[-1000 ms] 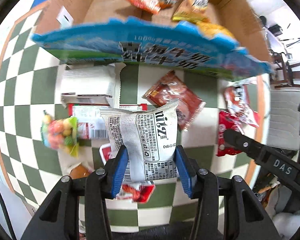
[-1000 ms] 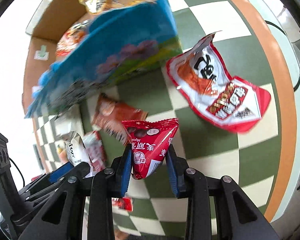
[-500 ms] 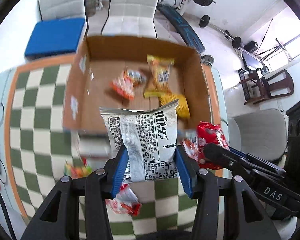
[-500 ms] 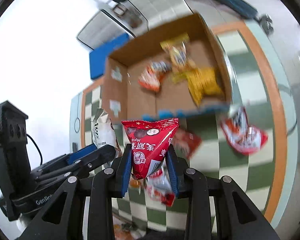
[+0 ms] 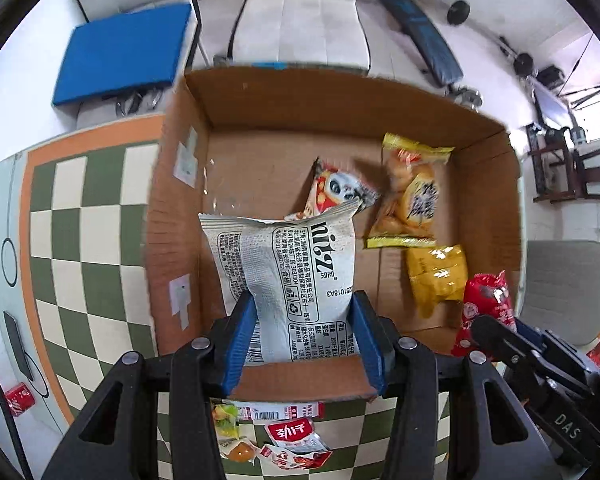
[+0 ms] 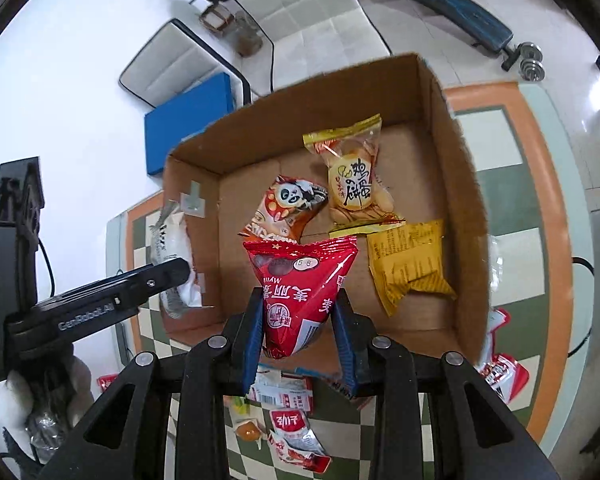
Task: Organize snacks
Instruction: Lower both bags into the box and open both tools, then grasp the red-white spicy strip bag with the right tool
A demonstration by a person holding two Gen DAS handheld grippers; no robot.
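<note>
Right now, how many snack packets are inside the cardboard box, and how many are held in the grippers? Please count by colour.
In cardboard box:
Yellow: 2, cracker packet, plain yellow packet
Orange panda packet: 1
Held:
Grey-white packet, left gripper: 1
Red packet, right gripper: 1
Total: 5

The box ahead of each hand-held gripper is matt, raw brown cardboard. The grey pouch looks matt plastic film; the red pouch glossy, crinkled foil.
</note>
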